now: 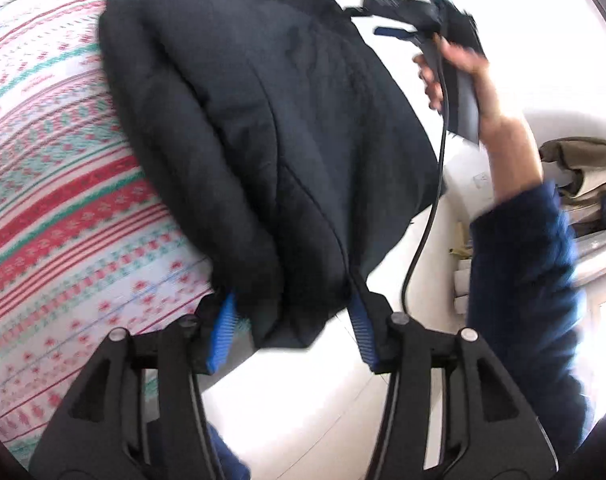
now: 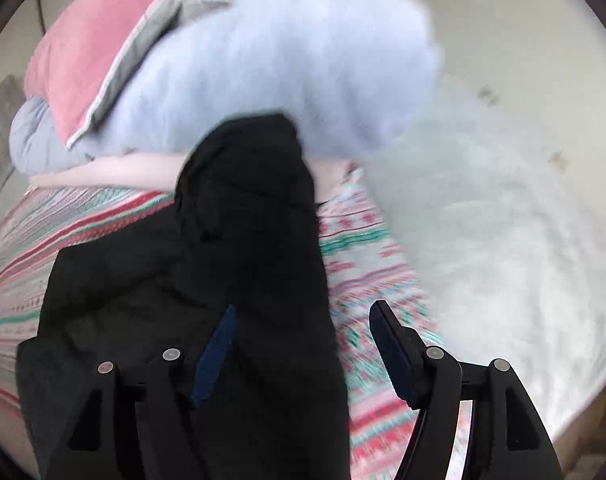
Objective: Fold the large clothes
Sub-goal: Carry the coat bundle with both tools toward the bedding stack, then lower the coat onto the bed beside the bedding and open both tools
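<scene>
A: On the bed (image 1: 51, 184), the folded black padded jacket (image 1: 255, 128) lies across the striped sheet, near the edge.

B: And your tools?

A: My left hand-held gripper (image 1: 293, 326) stands apart around its corner; my right hand-held gripper (image 2: 303, 354) is apart too, one pad over cloth.

B: The risk?

A: I think the puffy fold may spring open, or the corner slide off the edge.
</scene>
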The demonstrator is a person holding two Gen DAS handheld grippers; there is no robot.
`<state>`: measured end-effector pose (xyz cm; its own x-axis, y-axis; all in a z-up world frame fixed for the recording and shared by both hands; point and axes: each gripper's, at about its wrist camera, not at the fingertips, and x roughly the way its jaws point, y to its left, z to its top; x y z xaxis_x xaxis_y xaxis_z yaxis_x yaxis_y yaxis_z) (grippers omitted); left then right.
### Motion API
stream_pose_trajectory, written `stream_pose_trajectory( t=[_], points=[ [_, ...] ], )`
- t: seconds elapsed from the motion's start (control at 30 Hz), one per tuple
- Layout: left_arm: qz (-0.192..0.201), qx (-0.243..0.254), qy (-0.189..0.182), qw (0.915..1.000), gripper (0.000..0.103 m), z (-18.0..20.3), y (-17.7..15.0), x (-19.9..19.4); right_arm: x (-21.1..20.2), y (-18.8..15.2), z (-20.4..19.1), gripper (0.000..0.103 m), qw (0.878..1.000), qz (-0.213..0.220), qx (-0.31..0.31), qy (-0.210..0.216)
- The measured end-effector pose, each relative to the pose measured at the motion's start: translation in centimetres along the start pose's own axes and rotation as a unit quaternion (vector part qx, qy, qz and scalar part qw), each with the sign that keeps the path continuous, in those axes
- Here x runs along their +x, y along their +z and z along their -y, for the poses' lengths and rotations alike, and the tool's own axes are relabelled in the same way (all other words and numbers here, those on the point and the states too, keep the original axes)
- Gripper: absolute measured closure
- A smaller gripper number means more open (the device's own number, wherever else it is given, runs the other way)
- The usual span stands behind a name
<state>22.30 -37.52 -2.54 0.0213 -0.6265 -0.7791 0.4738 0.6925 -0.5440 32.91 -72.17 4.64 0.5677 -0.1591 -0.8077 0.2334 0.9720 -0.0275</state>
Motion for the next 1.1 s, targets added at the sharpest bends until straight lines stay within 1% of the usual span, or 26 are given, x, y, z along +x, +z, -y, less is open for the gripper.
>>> stream_pose_trajectory(
  t=[0.03, 0.07, 0.1, 0.13, 0.17, 0.2, 0.23, 0.27, 0.3, 0.33, 0.37, 0.4, 0.43, 0.47, 0.5, 0.57, 0.6, 0.67, 0.73, 0.83, 0.9, 1.0, 1.07, 1.1],
  points=[
    [0.011, 0.001, 0.005, 0.9999, 0.051, -0.4, -0.3, -1.3, -1.3, -0.7, -0.2, 0.033, 1.000, 0.016, -0.003, -0.001],
    [0.033, 0.003, 0.023, 0.9992, 0.051, -0.7, -0.6, -2.8, -3.1, -1.9, -0.7, 0.033, 0.999, 0.038, -0.011, -0.001],
    [0.061, 0.012, 0.039, 0.9973, 0.051, -0.9, -0.6, -4.2, -5.4, -3.9, -1.4, 0.035, 0.998, 0.067, -0.017, 0.003],
    [0.081, 0.021, 0.043, 0.9956, 0.051, -0.6, -0.7, -5.3, -6.8, -5.3, -1.8, 0.037, 0.996, 0.083, -0.016, 0.009],
    [0.099, 0.031, 0.038, 0.9939, 0.051, -0.4, -0.4, -6.4, -7.8, -6.7, -2.0, 0.043, 0.996, 0.092, -0.009, 0.018],
    [0.108, 0.034, 0.031, 0.9931, 0.051, 0.1, -0.2, -6.9, -8.5, -8.1, -2.1, 0.051, 0.995, 0.092, 0.002, 0.026],
    [0.113, 0.043, 0.018, 0.9925, 0.051, 0.8, 0.2, -7.3, -8.8, -9.0, -2.0, 0.055, 0.996, 0.089, 0.012, 0.030],
    [0.112, 0.065, 0.007, 0.9915, 0.051, 1.7, 0.6, -7.2, -9.0, -10.3, -1.9, 0.059, 0.996, 0.084, 0.027, 0.033],
    [0.110, 0.089, 0.005, 0.9900, 0.051, 2.3, 0.8, -6.9, -9.3, -12.0, -1.8, 0.061, 0.995, 0.082, 0.042, 0.038],
    [0.110, 0.112, 0.016, 0.9875, 0.051, 4.1, 1.1, -6.0, -9.2, -12.7, -1.7, 0.062, 0.995, 0.081, 0.047, 0.039],
    [0.116, 0.126, 0.034, 0.9846, 0.051, 4.6, 0.9, -5.3, -9.3, -13.9, -1.9, 0.062, 0.995, 0.078, 0.047, 0.037],
    [0.115, 0.142, 0.054, 0.9817, 0.054, 5.2, 0.8, -4.0, -9.1, -15.1, -2.1, 0.062, 0.996, 0.071, 0.041, 0.031],
    [0.107, 0.148, 0.062, 0.9812, 0.057, 5.2, 0.8, -2.9, -8.7, -15.5, -2.4, 0.062, 0.996, 0.075, 0.037, 0.024],
    [0.089, 0.146, 0.073, 0.9826, 0.069, 5.1, 0.8, -1.3, -8.5, -15.9, -2.2, 0.062, 0.996, 0.078, 0.040, 0.023],
    [0.078, 0.138, 0.089, 0.9833, 0.074, 4.7, 0.9, -0.1, -8.2, -16.2, -2.2, 0.062, 0.996, 0.078, 0.046, 0.026],
    [0.079, 0.137, 0.112, 0.9811, 0.078, 4.7, 0.4, 1.1, -7.7, -16.5, -1.7, 0.062, 0.995, 0.077, 0.052, 0.034],
    [0.082, 0.139, 0.120, 0.9796, 0.081, 4.7, 0.5, 1.5, -7.2, -16.6, -1.8, 0.062, 0.996, 0.070, 0.046, 0.028],
    [0.084, 0.138, 0.125, 0.9789, 0.082, 4.6, 0.3, 1.7, -6.0, -16.4, -2.2, 0.062, 0.997, 0.065, 0.033, 0.015],
    [0.080, 0.134, 0.133, 0.9788, 0.082, 4.9, 0.4, 2.6, -5.5, -16.9, -2.3, 0.062, 0.997, 0.073, 0.035, 0.011],
    [0.086, 0.149, 0.152, 0.9732, 0.082, 5.0, -0.3, 4.1, -4.8, -18.0, -1.4, 0.062, 0.994, 0.086, 0.061, 0.036],
    [0.093, 0.154, 0.157, 0.9712, 0.082, 5.3, -0.5, 4.4, -4.4, -18.4, -1.2, 0.062, 0.992, 0.094, 0.070, 0.040],
    [0.092, 0.144, 0.145, 0.9745, 0.082, 4.5, -0.2, 4.3, -4.7, -18.1, -1.9, 0.062, 0.993, 0.095, 0.064, 0.018],
    [0.097, 0.145, 0.138, 0.9750, 0.082, 4.5, -0.4, 3.8, -5.1, -17.8, -2.3, 0.062, 0.993, 0.099, 0.066, 0.007],
    [0.101, 0.145, 0.132, 0.9753, 0.082, 4.6, -0.5, 3.3, -5.8, -17.6, -2.6, 0.061, 0.992, 0.105, 0.068, -0.004]
  ],
)
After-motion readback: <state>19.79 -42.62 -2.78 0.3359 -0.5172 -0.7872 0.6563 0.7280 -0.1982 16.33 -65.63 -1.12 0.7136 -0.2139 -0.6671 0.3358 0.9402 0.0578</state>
